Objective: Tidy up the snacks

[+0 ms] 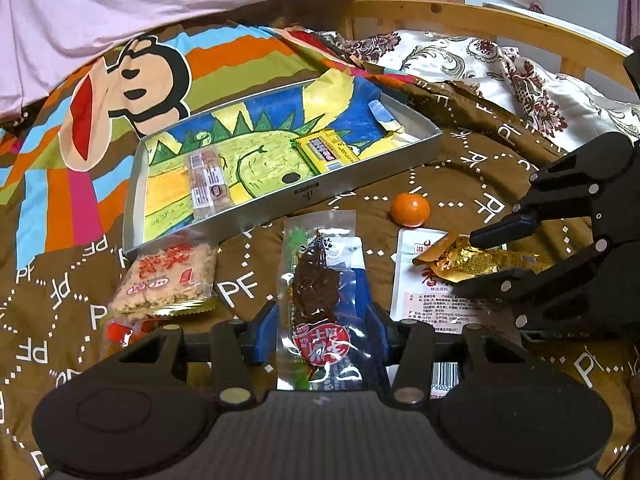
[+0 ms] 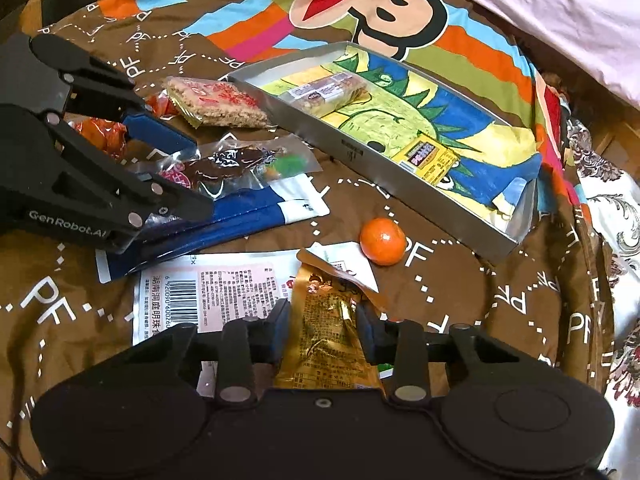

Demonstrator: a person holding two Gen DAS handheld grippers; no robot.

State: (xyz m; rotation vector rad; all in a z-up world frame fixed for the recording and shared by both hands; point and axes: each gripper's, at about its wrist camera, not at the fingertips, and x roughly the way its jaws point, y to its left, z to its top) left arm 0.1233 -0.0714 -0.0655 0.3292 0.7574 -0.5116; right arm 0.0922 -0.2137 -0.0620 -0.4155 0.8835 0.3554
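Note:
My left gripper (image 1: 320, 320) is shut on a clear packet of dark dried meat (image 1: 318, 280), also seen in the right wrist view (image 2: 232, 166). My right gripper (image 2: 324, 320) is shut on a gold foil snack packet (image 2: 324, 328), which shows in the left wrist view (image 1: 472, 260). A grey tray (image 1: 308, 196) with a dinosaur drawing holds a brown bar (image 1: 208, 180) and a yellow packet (image 1: 326, 152). A rice-crisp packet (image 1: 168, 276), a mandarin (image 1: 410, 210) and a white pouch (image 1: 416, 296) lie on the blanket in front of the tray.
Orange-wrapped sweets (image 2: 102, 136) lie left of the rice-crisp packet. A blue and white pouch (image 2: 240, 216) lies under the meat packet. A pink sheet (image 1: 160, 0) and a floral pillow (image 1: 500, 68) lie behind, with a wooden bed frame (image 1: 480, 16) at the back.

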